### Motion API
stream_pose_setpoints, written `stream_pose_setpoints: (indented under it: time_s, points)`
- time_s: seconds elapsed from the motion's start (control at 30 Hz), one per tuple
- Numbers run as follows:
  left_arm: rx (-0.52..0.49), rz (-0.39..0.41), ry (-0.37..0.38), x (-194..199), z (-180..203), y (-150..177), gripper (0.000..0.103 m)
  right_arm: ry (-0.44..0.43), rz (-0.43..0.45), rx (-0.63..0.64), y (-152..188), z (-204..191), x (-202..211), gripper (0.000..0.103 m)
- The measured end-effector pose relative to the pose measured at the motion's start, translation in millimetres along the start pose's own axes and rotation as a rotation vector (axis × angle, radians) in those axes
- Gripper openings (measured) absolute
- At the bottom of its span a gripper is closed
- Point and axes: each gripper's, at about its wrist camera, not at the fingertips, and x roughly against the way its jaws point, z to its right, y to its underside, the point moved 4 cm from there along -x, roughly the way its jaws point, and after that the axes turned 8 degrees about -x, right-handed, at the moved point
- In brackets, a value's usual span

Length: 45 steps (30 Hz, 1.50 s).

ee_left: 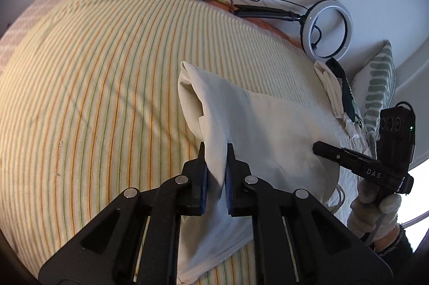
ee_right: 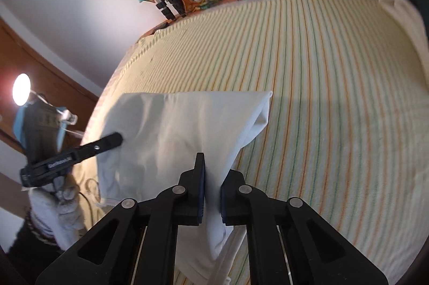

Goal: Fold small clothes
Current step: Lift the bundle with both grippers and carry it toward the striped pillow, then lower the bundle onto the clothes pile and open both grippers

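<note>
A cream garment [ee_left: 268, 124] is held lifted over the striped bedspread [ee_left: 93, 97], stretched between the two tools. The left tool [ee_left: 215, 151] is clamped on one edge of the cloth, and the right tool [ee_right: 211, 164] is clamped on the other. A ring light [ee_left: 328, 29] is seen beyond the bed, beside a patterned pillow [ee_left: 378, 81].

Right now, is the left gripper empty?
No, the left gripper is shut on a fold of the cream garment.

bright daylight | lamp [ee_right: 21, 89] glare | right view blurred | fisheye-bent edges
</note>
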Motion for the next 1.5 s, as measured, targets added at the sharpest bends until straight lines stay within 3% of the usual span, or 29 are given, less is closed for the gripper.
stream_pose_setpoints:
  time_s: [0.23, 0.43, 0.67, 1.17, 1.5]
  points:
    - [-0.057, 0.045, 0.003, 13.8, 24.7, -2.4, 0.008, 0.041, 0.091, 0.051, -0.1, -18.5, 34.7, 0.007]
    - [-0.09, 0.084, 0.022, 21.5, 50.3, -17.3, 0.008, 0.168, 0.173, 0.148, -3.5, -38.4, 68.1, 0.007]
    - [-0.138, 0.104, 0.057, 15.1, 96.5, -42.3, 0.008, 0.251, 0.238, 0.153, -15.7, -33.3, 99.1, 0.007]
    - [-0.29, 0.098, 0.135, -39.9, 227.4, -76.5, 0.008, 0.339, 0.311, 0.055, -41.4, 64.2, 170.8, 0.007]
    - [-0.353, 0.083, 0.195, -104.3, 311.4, -108.4, 0.008, 0.485, 0.357, 0.008, -66.1, 150.2, 212.9, 0.006]
